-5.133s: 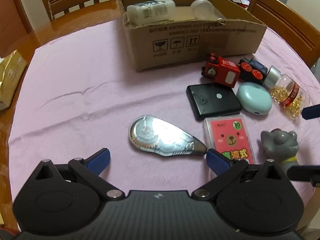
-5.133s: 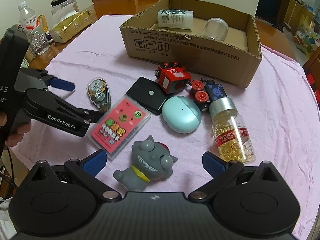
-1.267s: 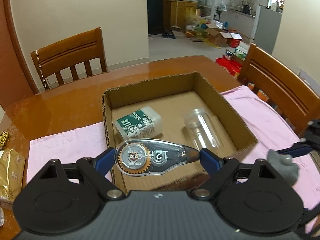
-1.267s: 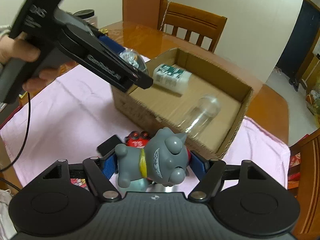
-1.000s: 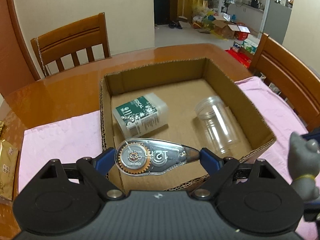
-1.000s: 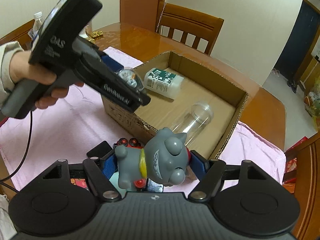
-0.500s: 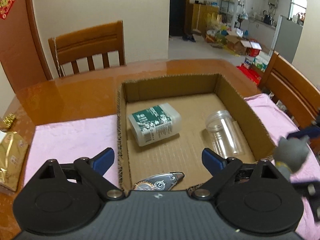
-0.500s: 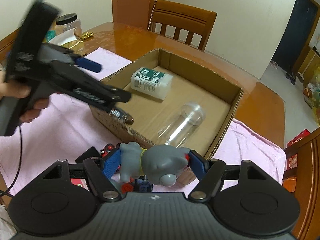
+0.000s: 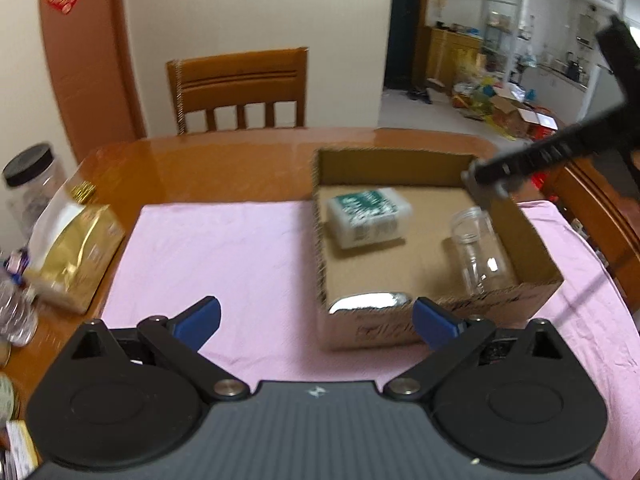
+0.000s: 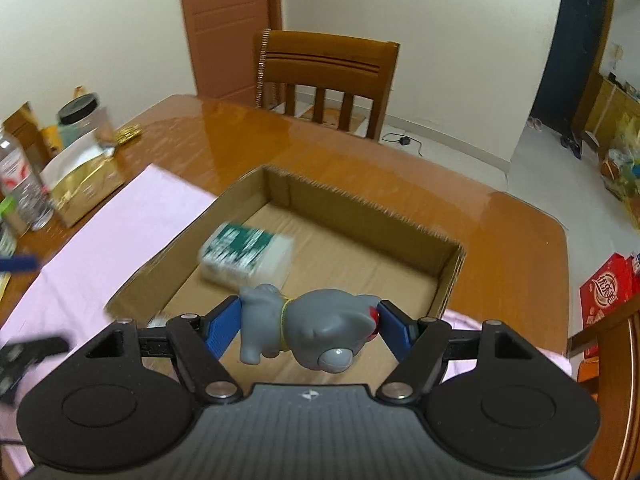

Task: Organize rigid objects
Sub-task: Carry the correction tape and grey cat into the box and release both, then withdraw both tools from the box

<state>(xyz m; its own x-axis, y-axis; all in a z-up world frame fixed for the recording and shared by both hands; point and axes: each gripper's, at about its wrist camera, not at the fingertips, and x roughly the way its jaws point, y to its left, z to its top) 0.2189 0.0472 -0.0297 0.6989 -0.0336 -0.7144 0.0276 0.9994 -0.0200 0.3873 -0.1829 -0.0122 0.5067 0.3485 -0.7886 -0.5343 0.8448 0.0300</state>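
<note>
My left gripper [image 9: 317, 318] hangs over the pink cloth [image 9: 224, 248] at the near left corner of the cardboard box [image 9: 394, 168]; its jaws are opening and nothing is between them. The silver correction tape [image 9: 370, 302] lies inside the box against the near wall. A white bottle with a green label [image 9: 370, 216] and a clear jar [image 9: 478, 248] also lie in the box. My right gripper [image 10: 309, 328] is shut on a grey cat figurine [image 10: 308, 326], which lies sideways between the blue pads above the box [image 10: 360, 200]. The left wrist view shows the right gripper as a black bar [image 9: 520, 164] over the box's far right corner.
A gold bag [image 9: 76, 248], a black-lidded jar [image 9: 28, 184] and water bottles [image 10: 20, 188] stand at the table's left edge. Wooden chairs [image 9: 240, 88] stand behind and to the right. The pink cloth covers the table's near part, and bare wood [image 10: 280, 136] lies behind the box.
The left gripper opened and let the correction tape drop into the box, then drew back to the left. The right gripper carried the cat figurine over the box, and the figurine rolled sideways.
</note>
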